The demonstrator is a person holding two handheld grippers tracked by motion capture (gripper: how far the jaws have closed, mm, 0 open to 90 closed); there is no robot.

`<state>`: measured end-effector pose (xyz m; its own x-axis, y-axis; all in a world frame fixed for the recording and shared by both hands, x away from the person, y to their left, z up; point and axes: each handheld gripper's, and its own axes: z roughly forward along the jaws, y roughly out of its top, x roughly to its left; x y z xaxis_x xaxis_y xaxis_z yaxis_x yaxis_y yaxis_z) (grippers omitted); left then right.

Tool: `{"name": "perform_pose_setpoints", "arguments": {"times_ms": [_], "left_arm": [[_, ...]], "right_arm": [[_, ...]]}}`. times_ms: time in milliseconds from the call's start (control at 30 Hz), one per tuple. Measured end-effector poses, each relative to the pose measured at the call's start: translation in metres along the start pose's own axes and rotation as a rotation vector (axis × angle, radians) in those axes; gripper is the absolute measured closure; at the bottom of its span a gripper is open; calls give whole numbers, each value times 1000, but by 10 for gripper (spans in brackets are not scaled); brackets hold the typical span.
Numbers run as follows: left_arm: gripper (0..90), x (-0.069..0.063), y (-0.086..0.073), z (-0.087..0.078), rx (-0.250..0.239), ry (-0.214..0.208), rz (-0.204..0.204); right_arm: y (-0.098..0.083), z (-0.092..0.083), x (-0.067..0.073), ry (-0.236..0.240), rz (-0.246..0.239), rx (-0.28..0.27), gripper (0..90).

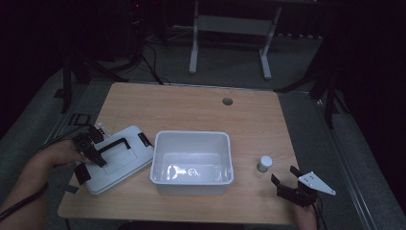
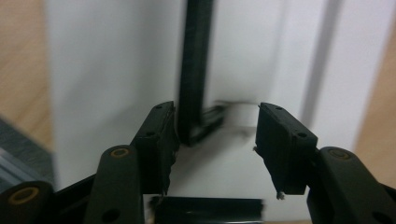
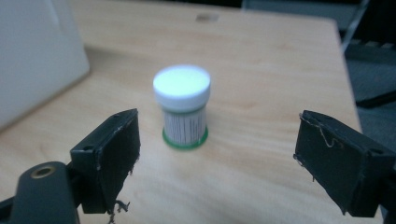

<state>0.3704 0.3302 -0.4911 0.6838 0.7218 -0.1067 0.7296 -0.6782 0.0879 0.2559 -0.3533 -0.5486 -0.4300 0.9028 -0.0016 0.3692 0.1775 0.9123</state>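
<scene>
Now lid (image 1: 117, 160) flat, long axis diagonal; left tongs (image 2: 215, 140) half-open, right tongs (image 3: 219, 158) wide.

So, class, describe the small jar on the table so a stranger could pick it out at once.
Start at the big white tub in the middle of the wooden table. Look to its right, ahead of the right gripper: the small jar stands upright there, alone, with a white cap, striped label and green base.

1. Bin (image 1: 191, 163) stands mid-table, between lid (image 1: 119, 158) and jar (image 1: 264, 163).
2. Jar stands clear all round; bare table (image 1: 191, 105) around it.
3. Far half of table is open.
</scene>
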Motion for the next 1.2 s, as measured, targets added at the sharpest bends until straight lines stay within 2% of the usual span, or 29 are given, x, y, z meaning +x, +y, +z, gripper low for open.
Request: {"name": "perform_pose_setpoints", "arguments": {"times_ms": [33,67,100,167,200,333,367,433,567,600,633,667,767,800,833,967,1100,1133,1167,1200], "left_arm": [[406,1,0,-1,-14,4,-17],[368,1,0,-2,-17,12,-17],[368,1,-1,-3,-22,9,-18],[353,0,-1,-5,-24,11,-8],[329,-1,-2,-5,-26,12,0],[321,-3,-1,-6,-23,13,8],[321,-5,0,-6,-7,19,14],[321,-7,0,-6,5,23,30],[321,-6,0,-9,4,25,23],[321,-6,0,-10,5,26,26],[321,-6,0,-10,5,26,26],[321,-6,0,-13,11,34,30],[322,-4,-1,-15,16,43,26],[321,-4,-1,-15,16,43,26],[321,-5,-2,-16,17,37,27],[321,-5,-3,-17,15,34,23],[321,-6,-3,-17,27,37,29],[321,-6,-3,-17,27,37,29],[321,-7,-3,-18,29,38,31],[321,-7,-3,-18,29,37,32]], "right_arm": [[0,0,-1,2,-5,11,136],[1,3,-6,27,-8,84,136],[1,3,-6,27,-8,84,136],[1,5,-8,43,-14,131,137],[2,6,-10,61,-13,175,139],[5,7,-11,106,-22,235,141],[7,7,-11,115,-25,254,141],[10,9,-12,128,-38,304,144],[15,15,-14,180,-64,434,140],[17,17,-13,185,-76,467,137],[17,17,-13,185,-76,467,137],[20,20,-13,188,-97,532,136],[26,23,-14,187,-113,592,134],[26,23,-14,187,-113,592,134],[31,25,-14,189,-120,637,126],[42,29,-16,211,-142,729,119],[51,34,-16,246,-196,869,120],[51,34,-16,246,-196,869,120],[56,37,-16,250,-224,924,121],[58,39,-17,252,-234,946,136]]}}
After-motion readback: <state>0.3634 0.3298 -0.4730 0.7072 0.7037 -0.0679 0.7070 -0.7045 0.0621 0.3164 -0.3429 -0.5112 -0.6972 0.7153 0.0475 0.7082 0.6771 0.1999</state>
